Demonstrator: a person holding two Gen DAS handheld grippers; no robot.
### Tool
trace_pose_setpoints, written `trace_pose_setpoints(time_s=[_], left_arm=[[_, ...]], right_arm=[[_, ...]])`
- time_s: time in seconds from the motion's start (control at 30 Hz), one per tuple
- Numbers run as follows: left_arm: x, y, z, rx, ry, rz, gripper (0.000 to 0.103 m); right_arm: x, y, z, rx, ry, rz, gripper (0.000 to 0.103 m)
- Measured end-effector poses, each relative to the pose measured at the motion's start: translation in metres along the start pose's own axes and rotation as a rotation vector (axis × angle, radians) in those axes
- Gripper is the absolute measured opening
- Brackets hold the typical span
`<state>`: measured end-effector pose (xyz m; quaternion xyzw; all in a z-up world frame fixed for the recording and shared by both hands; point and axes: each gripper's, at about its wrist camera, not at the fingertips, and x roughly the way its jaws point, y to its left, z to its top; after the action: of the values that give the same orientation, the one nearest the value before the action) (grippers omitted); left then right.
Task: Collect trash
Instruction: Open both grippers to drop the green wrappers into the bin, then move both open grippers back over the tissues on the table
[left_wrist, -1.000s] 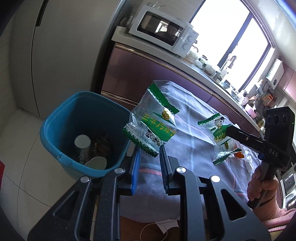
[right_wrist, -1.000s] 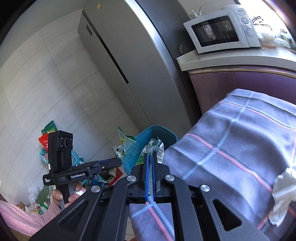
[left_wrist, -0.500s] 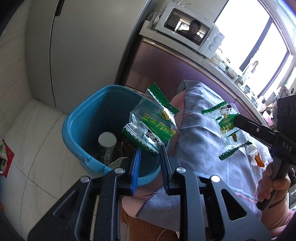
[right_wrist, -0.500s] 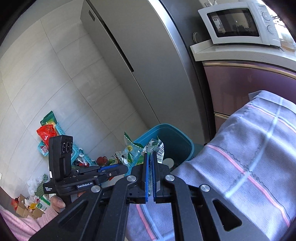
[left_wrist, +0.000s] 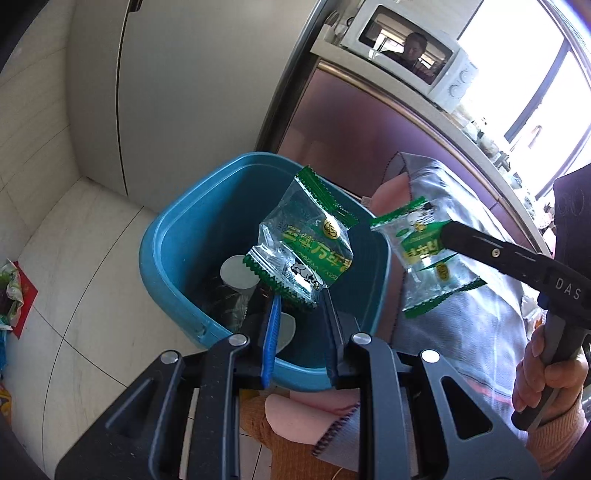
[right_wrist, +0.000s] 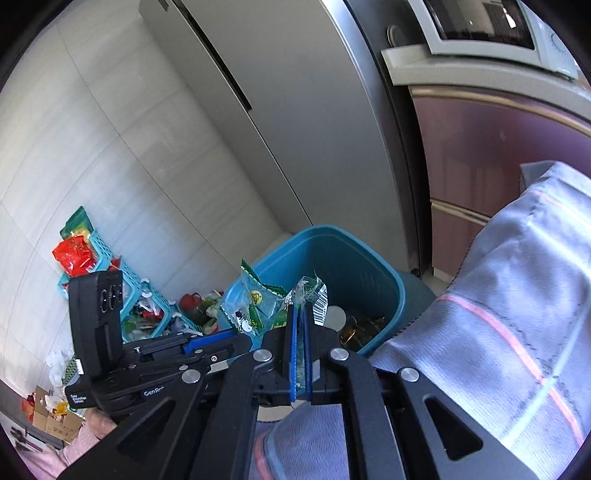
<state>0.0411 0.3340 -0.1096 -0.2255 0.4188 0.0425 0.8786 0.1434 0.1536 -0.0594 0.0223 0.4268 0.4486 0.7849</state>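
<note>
My left gripper (left_wrist: 300, 301) holds a clear and green snack wrapper (left_wrist: 303, 245) by its lower edge, right over the blue trash bin (left_wrist: 173, 236); it also shows in the right wrist view (right_wrist: 247, 306). My right gripper (right_wrist: 300, 314) is shut on a second clear and green wrapper (right_wrist: 308, 295), held beside the bin's rim (right_wrist: 332, 232). That wrapper (left_wrist: 421, 251) and the right gripper (left_wrist: 447, 232) show at the right of the left wrist view. The bin holds cups and other trash.
A table under a grey checked cloth (right_wrist: 517, 314) stands right of the bin. A fridge (left_wrist: 166, 81) and a purple cabinet with a microwave (left_wrist: 410, 55) stand behind. Baskets and bags of litter (right_wrist: 92, 266) lie on the floor at the left.
Both grippers have moved from over the table toward the bin with their wrappers. The left wrapper now hangs over the bin's opening and the right one is near its rim.
</note>
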Motion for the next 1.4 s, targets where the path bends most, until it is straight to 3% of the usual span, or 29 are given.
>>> trace_pose_setpoints(time_s=[0.37,0.53,0.8,1.1,1.4], left_arm=[[0.023,0.010,0.003,-0.026,0.024,0.025,0.025],[0.024,0.008,0.000,-0.036,0.015,0.014,0.025],[0.004,-0.004,-0.001,-0.023,-0.040,-0.010,0.028],[-0.024,-0.037,-0.005,0.033,-0.101,-0.119,0.041],[-0.024,-0.126,-0.025,0.233,-0.073,-0.263,0.047]], right_arm=[[0.029,0.000,-0.003,0.034,0.054,-0.019,0.009],[0.024,-0.003,-0.006,0.041,0.042,-0.019,0.018],[0.012,-0.010,-0.008,0.054,0.020,-0.006,0.020],[-0.047,-0.017,-0.023,0.036,-0.068,0.004,0.027],[-0.139,-0.041,-0.062,0.060,-0.208,-0.101,0.030]])
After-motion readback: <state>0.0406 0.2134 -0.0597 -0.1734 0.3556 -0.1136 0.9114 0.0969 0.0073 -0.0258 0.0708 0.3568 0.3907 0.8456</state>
